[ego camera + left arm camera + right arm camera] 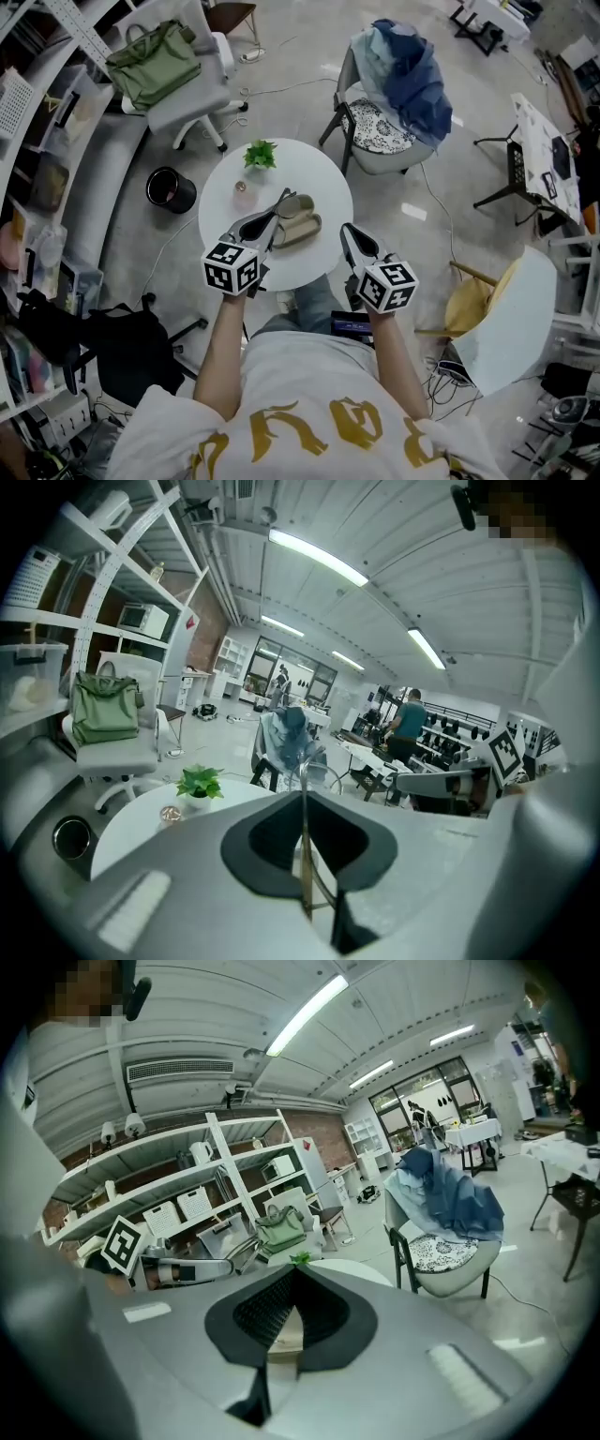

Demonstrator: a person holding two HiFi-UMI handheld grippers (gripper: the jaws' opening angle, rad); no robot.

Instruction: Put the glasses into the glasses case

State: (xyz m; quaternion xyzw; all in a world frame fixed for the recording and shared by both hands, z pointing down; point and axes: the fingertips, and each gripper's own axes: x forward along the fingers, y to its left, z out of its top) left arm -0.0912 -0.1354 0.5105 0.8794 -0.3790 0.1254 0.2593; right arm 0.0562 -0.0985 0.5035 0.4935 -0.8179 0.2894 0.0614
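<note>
Head view: the round white table carries a small potted plant and the open beige glasses case, which lies near the middle with its cavity facing up, ready to load. The left gripper reaches in from the person's left with its tip just above the case's far half, and a thin frame piece of the glasses sticks out there. We judge this to be the carry-to-case step, with the glasses not yet inside. The right gripper hangs at the table's near right edge, clear of the case and probably held back to leave room. Left gripper view: the jaws are clamped on a thin metal wire of the glasses frame, with a lens rim showing past the tips; this edge-on pinch likely keeps the pads off the lens. Right gripper view: the jaws are pressed together at the tips with nothing between them.
</note>
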